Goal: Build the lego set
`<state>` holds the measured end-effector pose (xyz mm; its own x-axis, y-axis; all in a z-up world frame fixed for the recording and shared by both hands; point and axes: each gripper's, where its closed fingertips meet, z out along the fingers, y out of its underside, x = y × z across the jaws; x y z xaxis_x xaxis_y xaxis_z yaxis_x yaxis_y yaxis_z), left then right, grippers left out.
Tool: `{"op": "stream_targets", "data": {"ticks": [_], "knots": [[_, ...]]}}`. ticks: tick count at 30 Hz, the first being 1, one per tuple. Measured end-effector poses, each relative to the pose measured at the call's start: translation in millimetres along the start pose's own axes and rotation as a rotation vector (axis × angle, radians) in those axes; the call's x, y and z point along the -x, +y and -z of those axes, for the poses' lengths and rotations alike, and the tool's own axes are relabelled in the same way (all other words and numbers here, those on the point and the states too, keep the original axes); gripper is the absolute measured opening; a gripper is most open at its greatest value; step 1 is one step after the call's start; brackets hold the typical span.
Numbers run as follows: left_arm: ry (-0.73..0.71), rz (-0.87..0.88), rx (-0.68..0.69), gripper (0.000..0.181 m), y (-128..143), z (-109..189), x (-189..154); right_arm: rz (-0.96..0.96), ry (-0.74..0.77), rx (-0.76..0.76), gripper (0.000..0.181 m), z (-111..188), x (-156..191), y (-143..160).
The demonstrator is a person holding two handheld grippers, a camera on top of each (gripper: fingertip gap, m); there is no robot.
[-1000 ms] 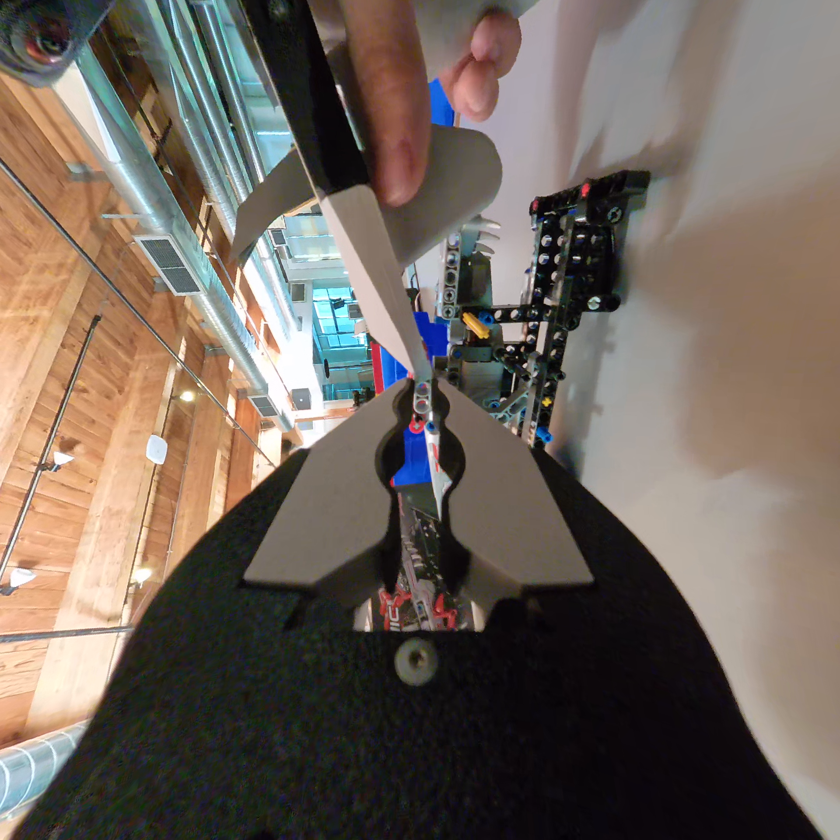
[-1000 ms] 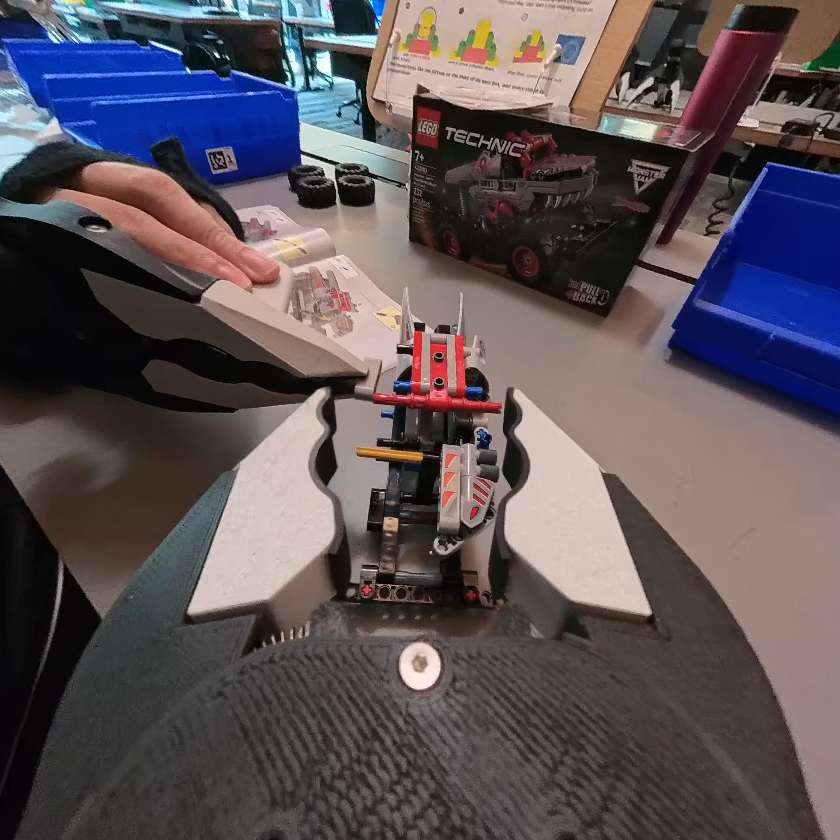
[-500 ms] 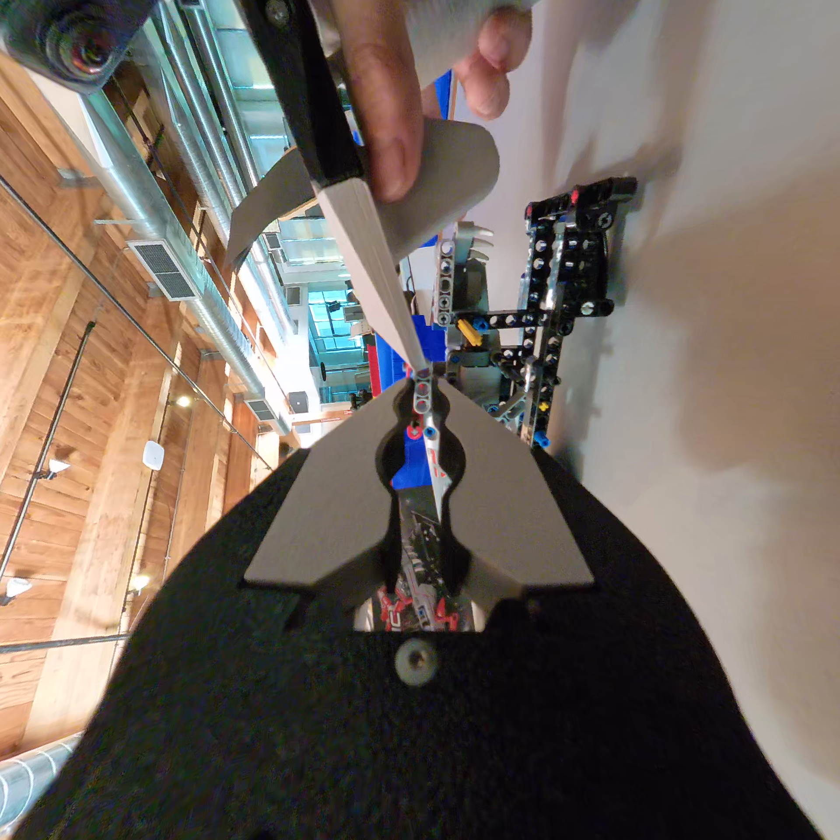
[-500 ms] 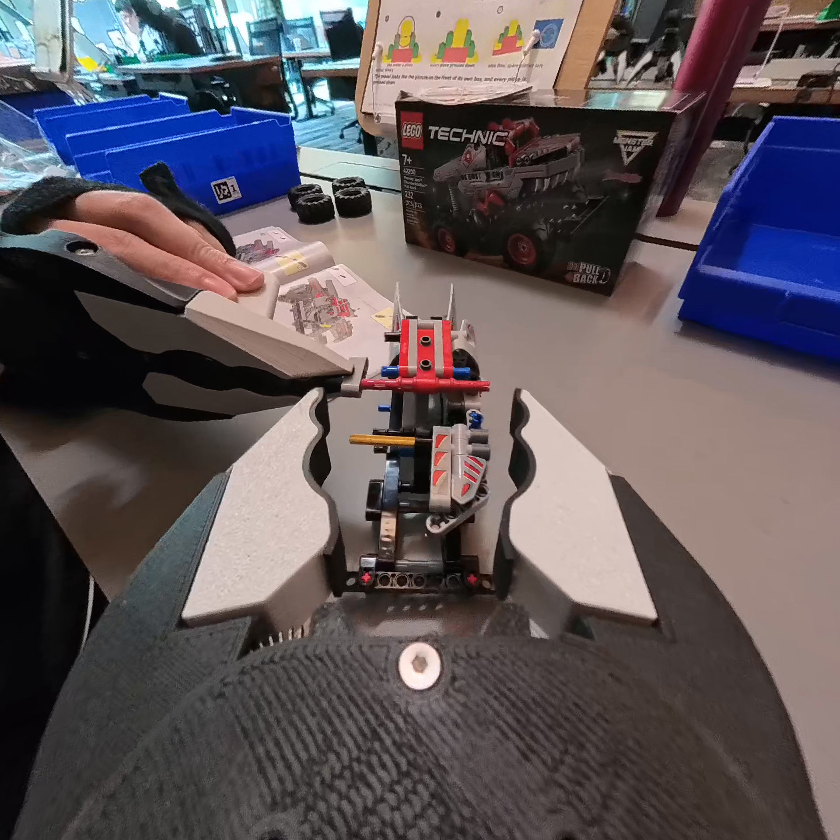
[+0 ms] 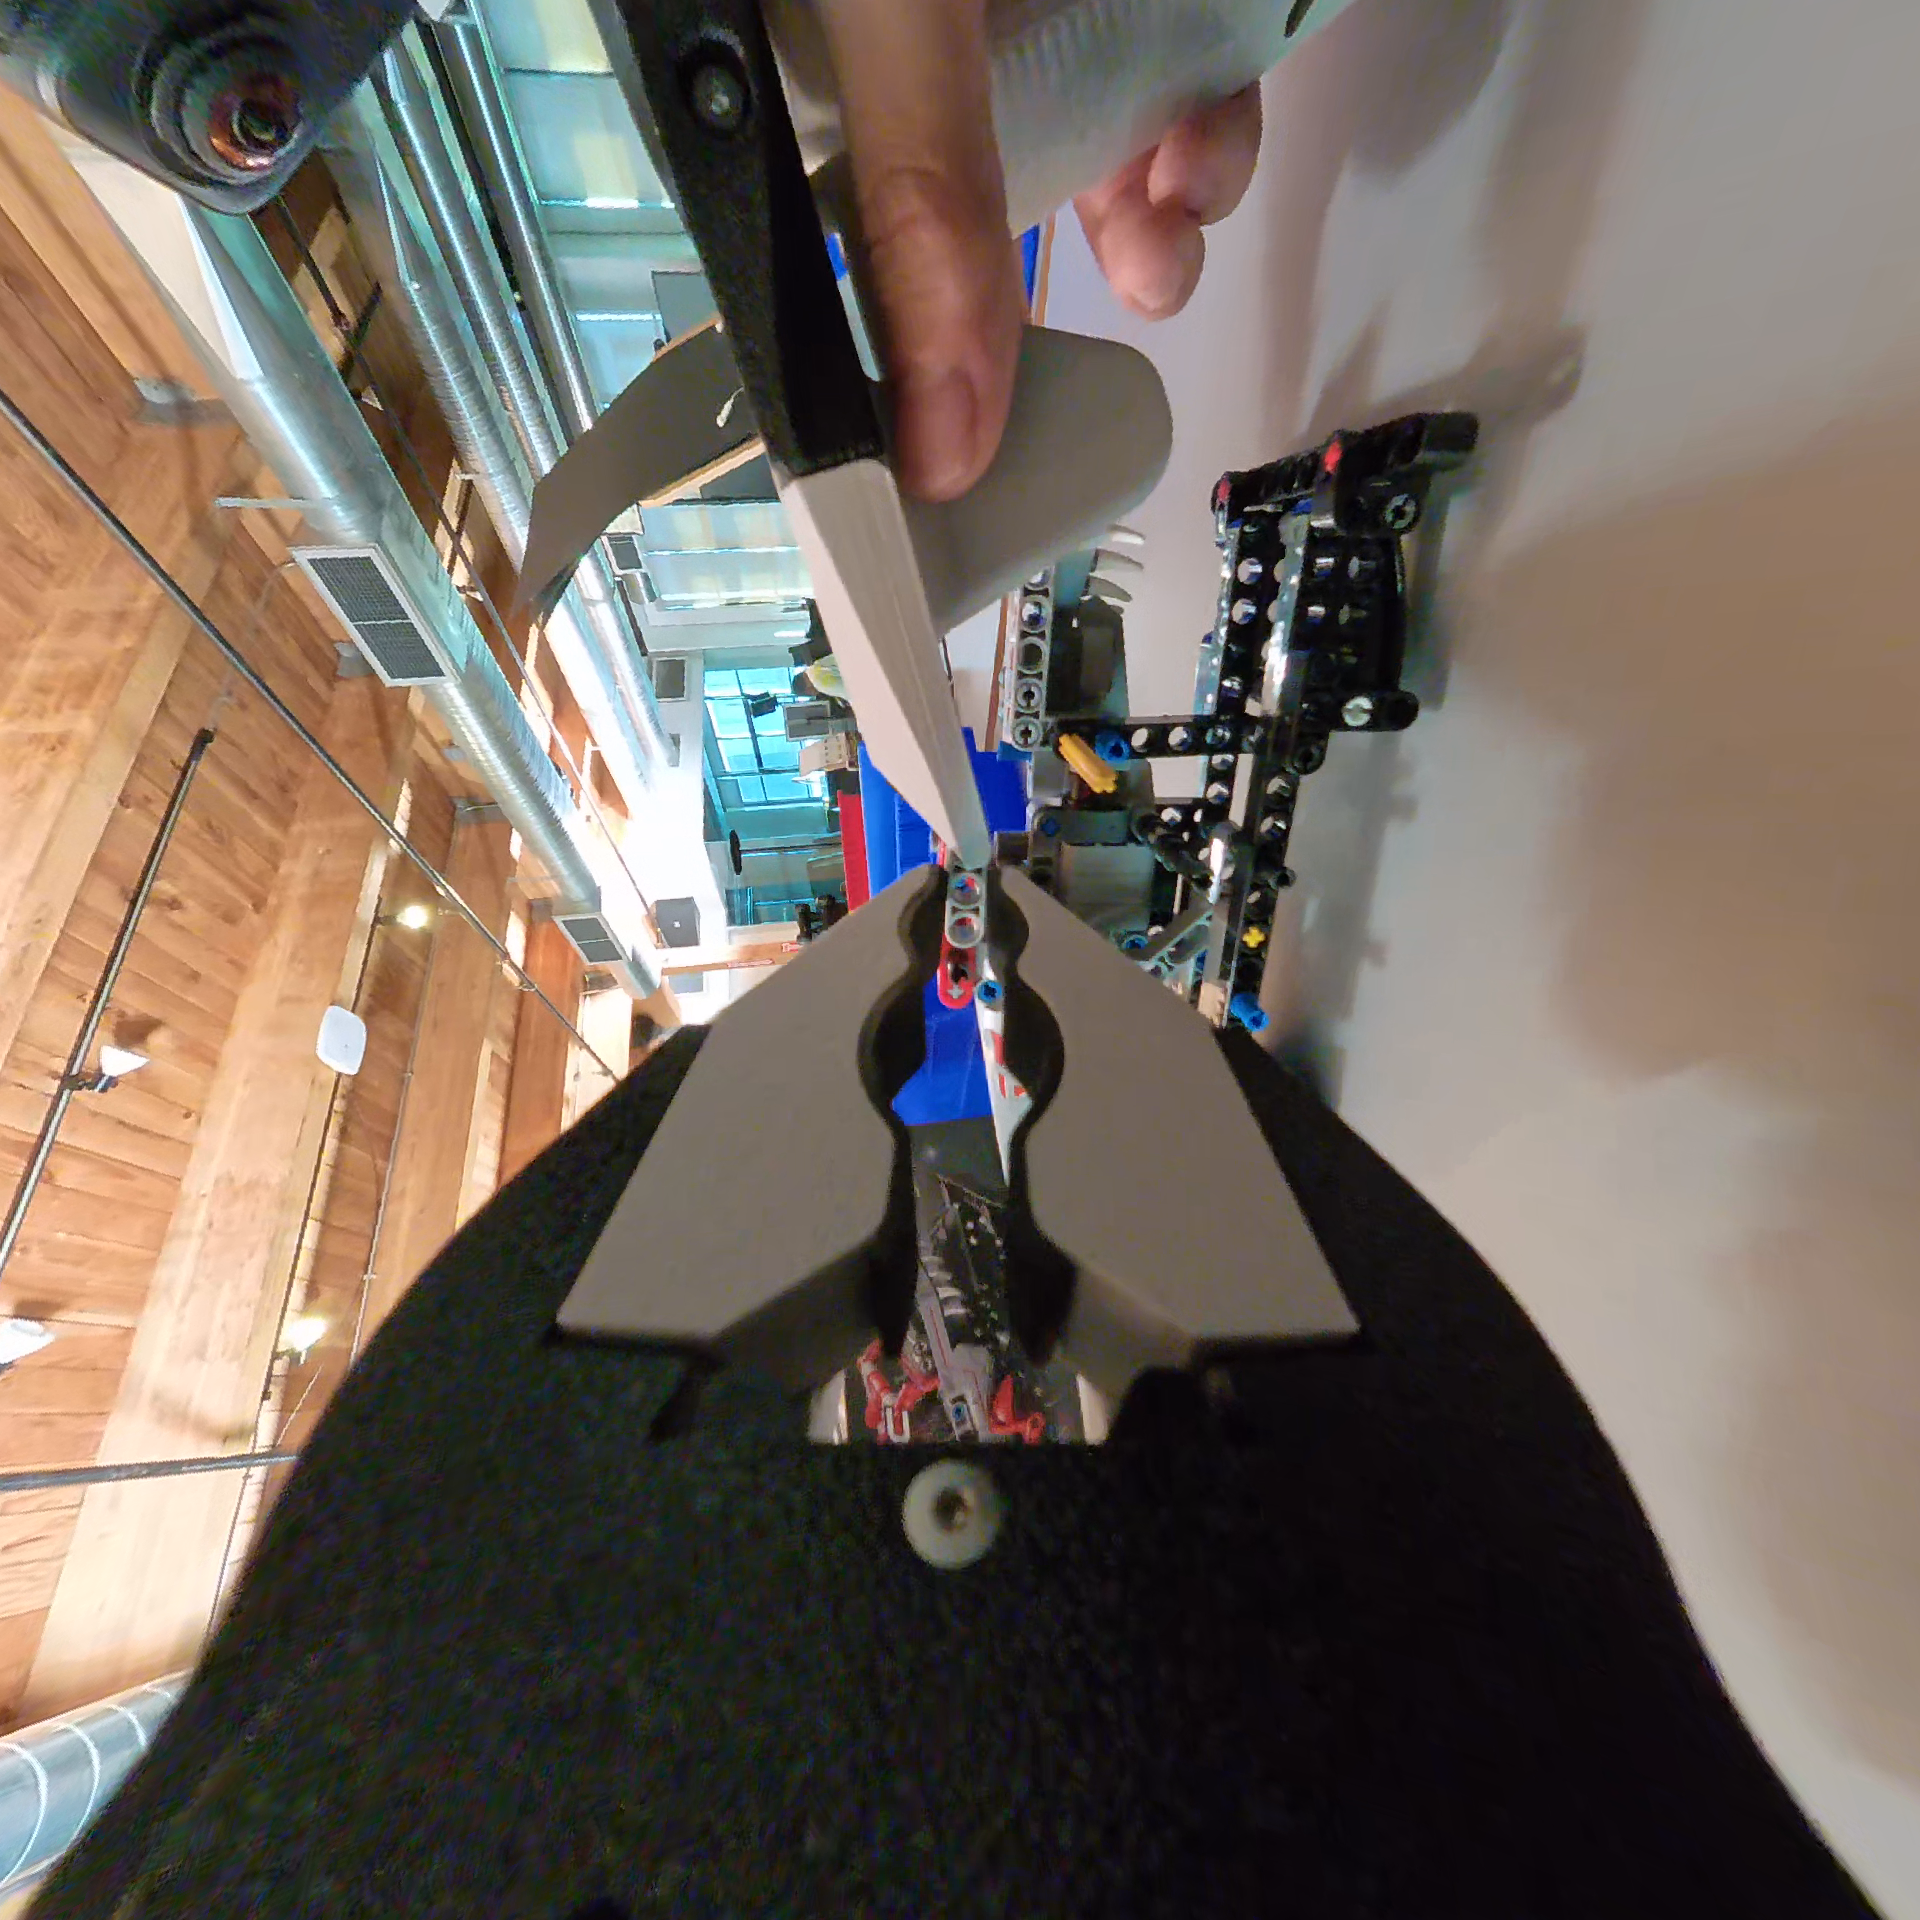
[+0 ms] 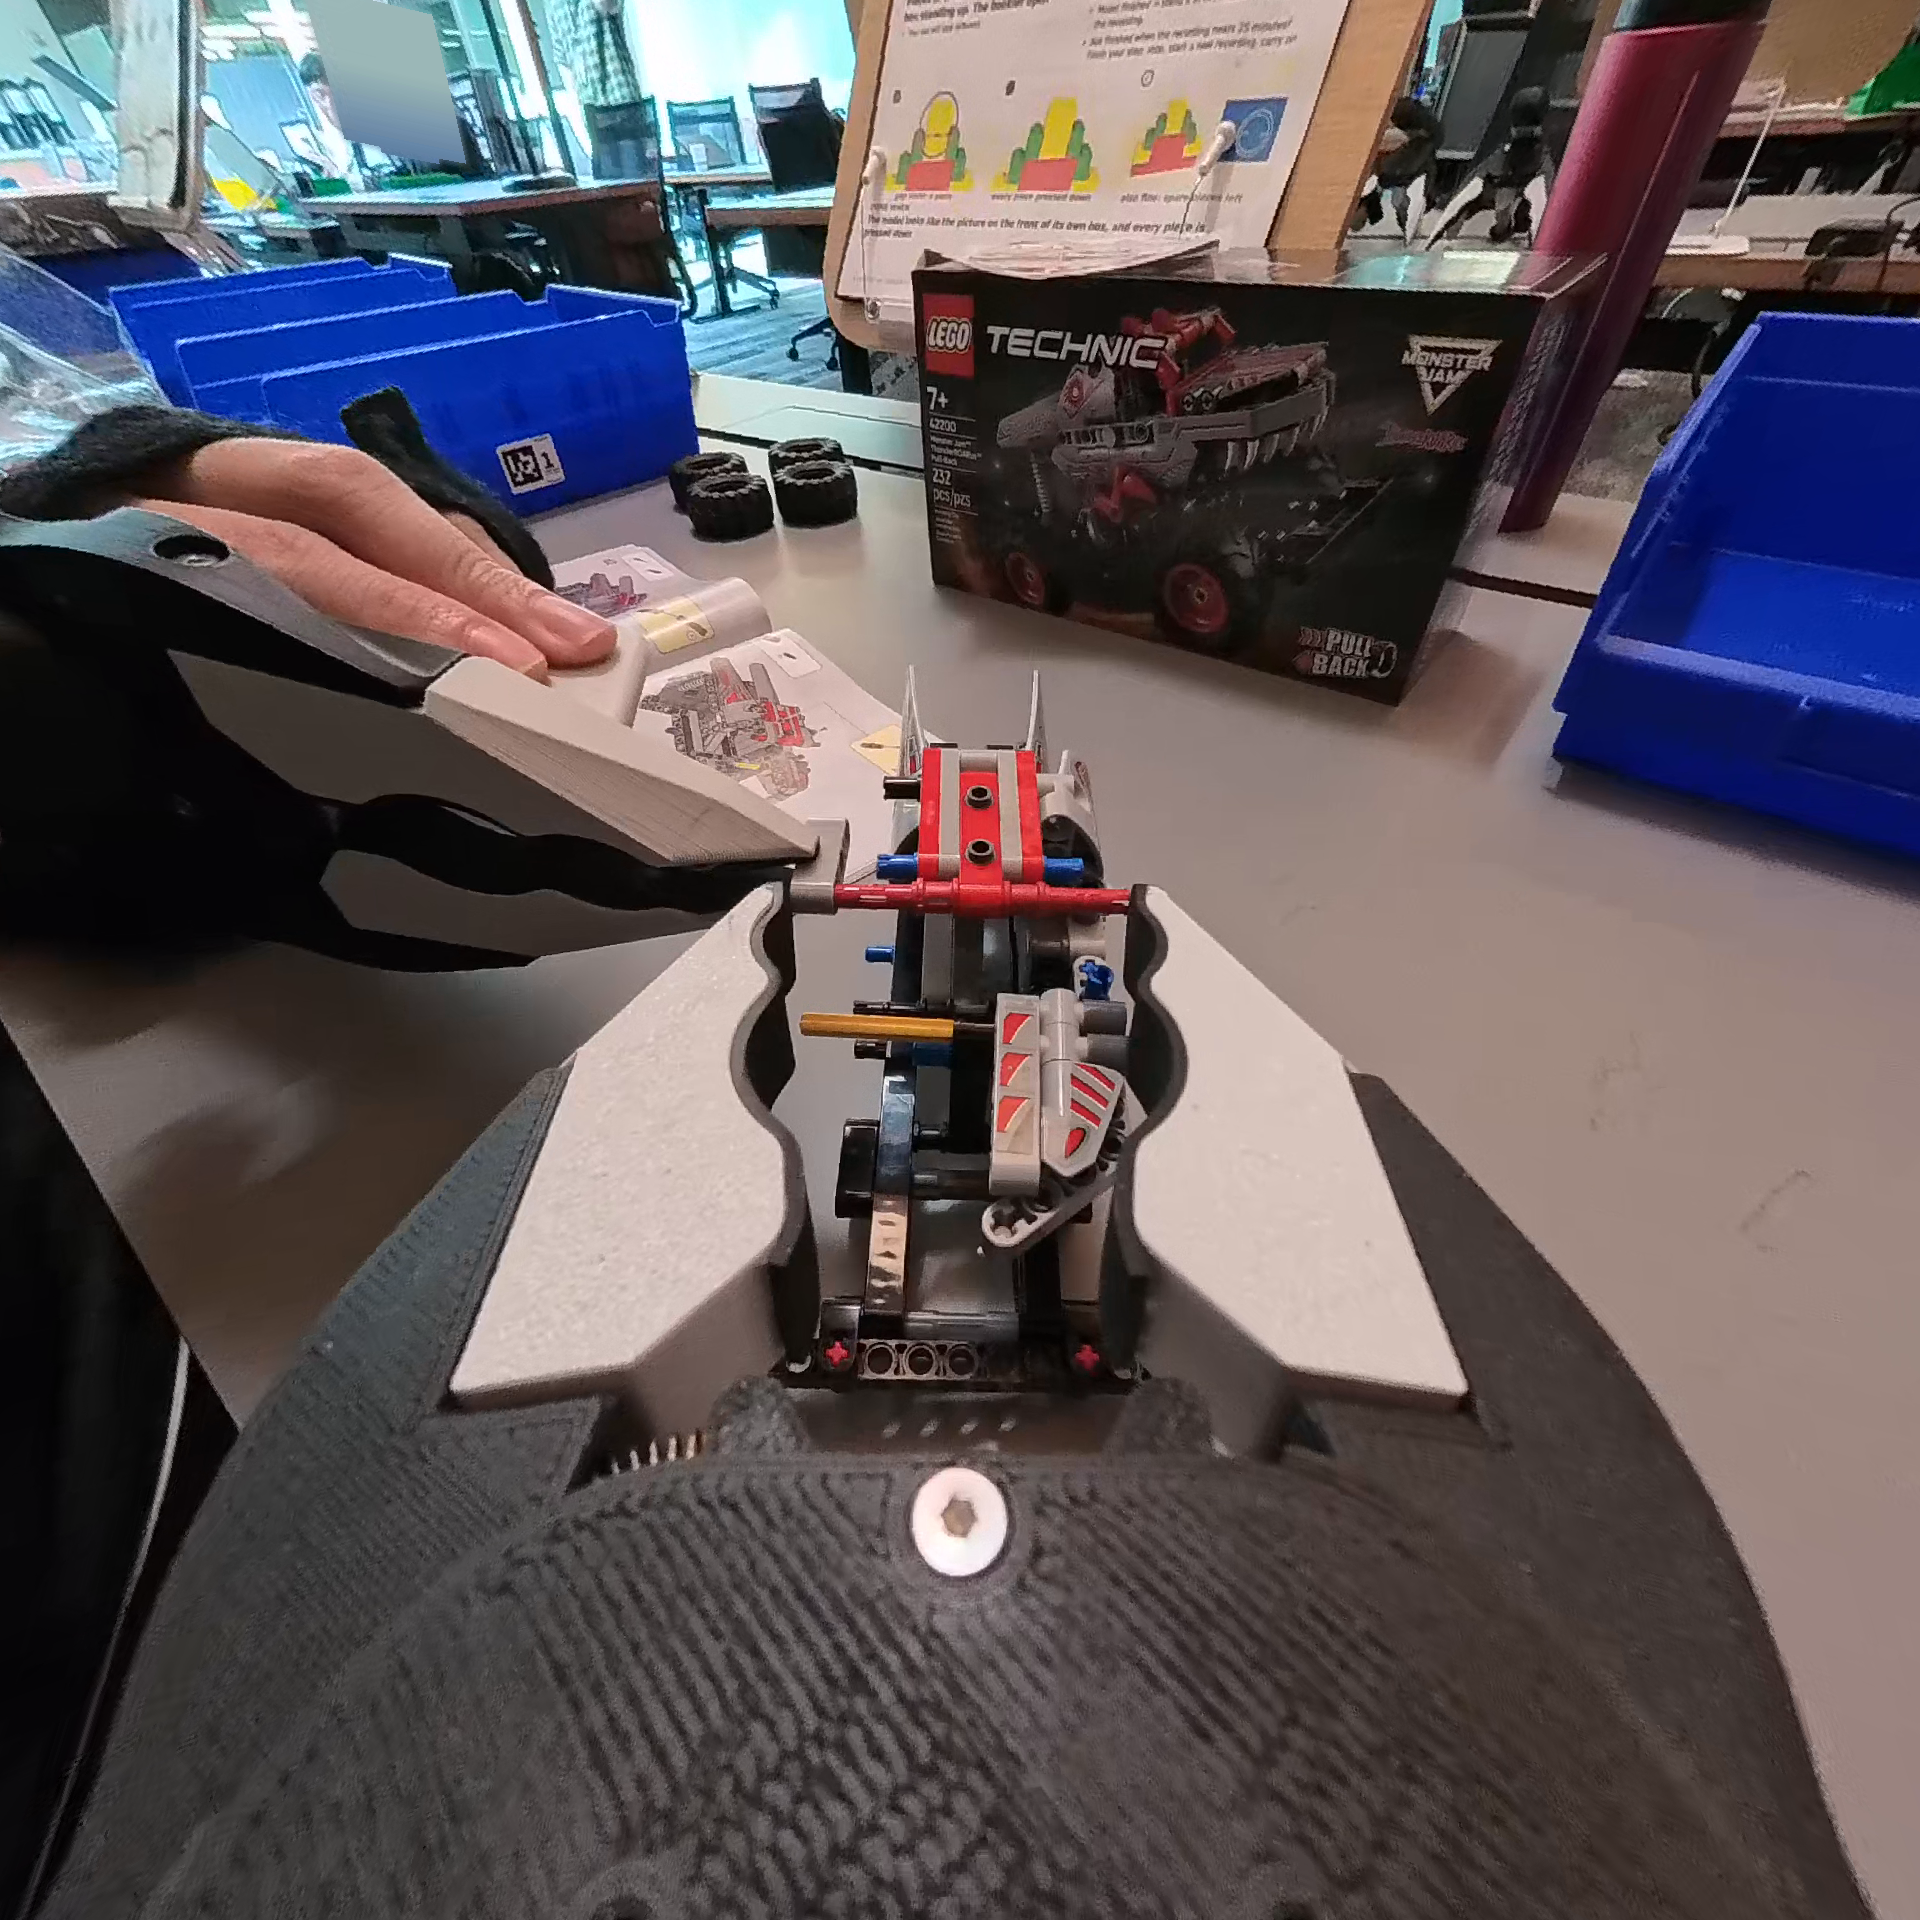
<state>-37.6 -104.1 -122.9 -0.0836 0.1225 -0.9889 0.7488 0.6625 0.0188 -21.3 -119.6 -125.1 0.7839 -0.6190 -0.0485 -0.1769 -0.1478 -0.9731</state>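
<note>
The half-built lego model (image 6: 966, 1039), with a black frame, a red top and a grey striped panel, stands on the grey table (image 6: 1455, 987) between the fingers of my right gripper (image 6: 956, 904). The jaws press on its sides and on the ends of the red axle (image 6: 977, 896). My left gripper (image 5: 966, 894) is shut on a small grey connector (image 5: 964, 912). In the right wrist view this gripper (image 6: 800, 857) comes in from the left and holds the connector (image 6: 821, 888) at the axle's left end. The model also shows in the left wrist view (image 5: 1278, 748), beside a right gripper finger (image 5: 883, 644).
The set's box (image 6: 1195, 468) stands behind the model, with an open instruction booklet (image 6: 748, 707) and several black tyres (image 6: 764, 483) to its left. Blue bins stand at far left (image 6: 416, 374) and at right (image 6: 1766, 623). A maroon bottle (image 6: 1621, 260) stands at the back.
My right gripper's jaws have closed in a little on the model and the view has tilted up. My left gripper stays with its connector at the red axle's left end.
</note>
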Motion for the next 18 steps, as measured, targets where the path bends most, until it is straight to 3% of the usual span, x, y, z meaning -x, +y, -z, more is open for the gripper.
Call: {"op": "stream_targets", "data": {"ticks": [18], "knots": [[0.005,0.046,-0.161,0.004,0.7,-3.5,0.7,0.03,-0.003,-0.015,0.062,2.6,-1.1,-0.2]]}}
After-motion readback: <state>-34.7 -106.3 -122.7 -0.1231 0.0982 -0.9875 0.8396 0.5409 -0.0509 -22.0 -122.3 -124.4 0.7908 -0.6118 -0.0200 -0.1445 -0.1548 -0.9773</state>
